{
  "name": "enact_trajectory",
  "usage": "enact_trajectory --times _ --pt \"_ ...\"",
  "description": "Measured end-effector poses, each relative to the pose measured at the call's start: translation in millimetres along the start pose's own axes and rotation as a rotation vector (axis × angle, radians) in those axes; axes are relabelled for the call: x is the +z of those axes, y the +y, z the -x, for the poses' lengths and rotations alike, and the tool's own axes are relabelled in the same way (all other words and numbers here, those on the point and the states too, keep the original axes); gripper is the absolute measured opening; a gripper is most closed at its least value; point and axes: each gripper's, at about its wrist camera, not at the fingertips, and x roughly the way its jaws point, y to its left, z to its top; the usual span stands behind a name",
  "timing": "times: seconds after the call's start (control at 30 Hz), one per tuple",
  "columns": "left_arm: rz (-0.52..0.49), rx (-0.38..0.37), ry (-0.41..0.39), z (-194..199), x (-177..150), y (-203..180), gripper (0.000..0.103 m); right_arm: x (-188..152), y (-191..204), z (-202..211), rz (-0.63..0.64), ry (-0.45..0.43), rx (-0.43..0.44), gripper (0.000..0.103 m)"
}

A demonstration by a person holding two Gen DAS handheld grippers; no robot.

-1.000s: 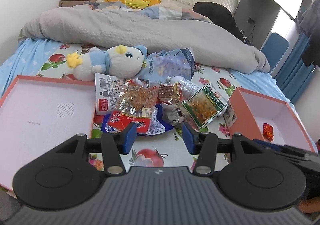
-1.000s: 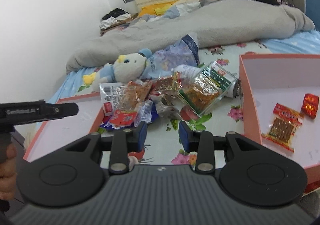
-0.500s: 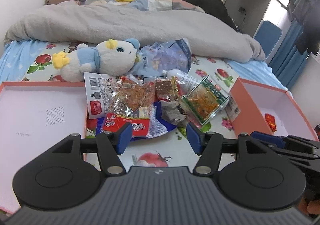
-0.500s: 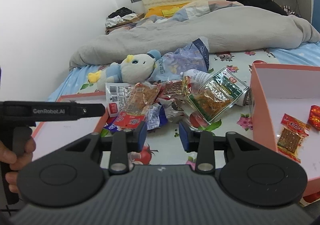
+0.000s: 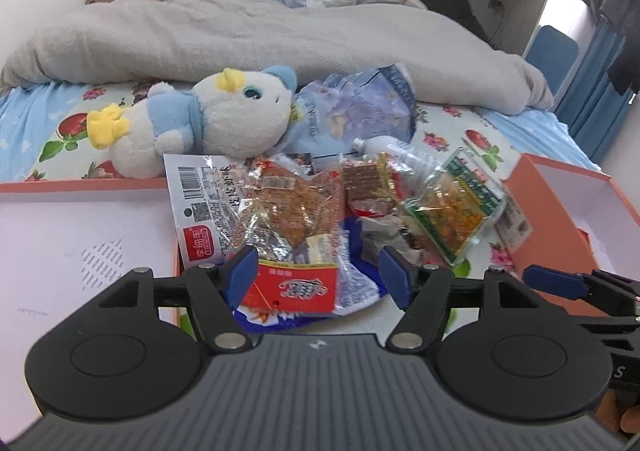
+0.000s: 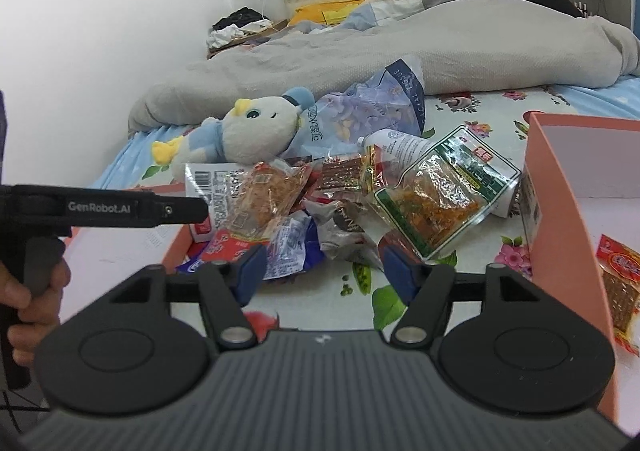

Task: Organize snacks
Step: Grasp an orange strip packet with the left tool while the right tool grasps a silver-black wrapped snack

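1. Left wrist view: My left gripper [image 5: 318,271] hung just above the near edge of the snack pile [image 5: 320,211], its blue pads spreading wider and pinching nothing. The pile was my landmark, a loose heap on the flowered bedsheet [image 5: 448,139].
2. Between my pads, at the pile's near edge, lay a red-labelled packet [image 5: 294,287] on top of a blue wrapper [image 5: 356,291].
3. Left of the pile sat a shallow pink box lid [image 5: 80,251]; right of it stood an orange box [image 5: 560,219]. Behind the pile lay a plush toy [image 5: 208,123] and a pale blue tissue pack [image 5: 352,111].
4. My right gripper [image 5: 560,283] showed as a blue pad at the pile's right.
5. Right wrist view: My right gripper [image 6: 324,271] hovered near the pile's front, its pads also spreading, with nothing between them but bare sheet.
6. The green-edged clear packet [image 6: 440,195] leaned on the pile's right side, close to the orange box [image 6: 560,211], which already held a red snack packet [image 6: 620,283].
7. My left gripper [image 6: 176,209] reached in from the pile's left, held by my hand [image 6: 28,303].
8. Handling, as I judged it: these packets looked light, thin and crinkly, with slick film that could slide or drag a neighbour along. I reckoned the flat sealed edge of one packet was the safest place to pinch, gently, so the brittle contents would not be crushed.
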Motion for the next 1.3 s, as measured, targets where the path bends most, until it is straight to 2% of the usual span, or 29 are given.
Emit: enact_trajectory --times 0.23,0.3,0.47,0.63,0.77,1.0,1.1,1.17,1.3 --pt "-0.021 0.011 0.032 -34 13 6 0.078 5 -7 -30 -0.012 0.007 0.03 0.067" --pt "-0.042 0.01 0.033 -41 17 5 0.084 8 -9 -40 -0.016 0.009 0.036 0.067" --pt "-0.064 0.027 0.034 -64 30 3 0.086 16 -14 -69 -0.021 0.036 0.053 0.067" --pt "-0.086 0.05 0.075 -98 37 7 0.086 20 -19 -97 -0.012 0.076 0.064 0.067" --pt "-0.101 0.043 0.107 -122 42 10 0.094 22 -21 -115 -0.002 0.091 0.071 0.066" --pt "-0.144 0.072 0.129 -153 43 9 0.095 24 -22 -139 0.023 0.113 0.082 0.066" --pt "-0.137 0.06 0.125 -161 43 12 0.098 21 -21 -147 0.025 0.134 0.086 0.063" --pt "-0.136 0.058 0.118 -165 43 13 0.098 18 -22 -152 0.016 0.15 0.078 0.055" --pt "-0.132 0.069 0.119 -171 43 14 0.096 15 -23 -156 0.012 0.156 0.087 0.053"
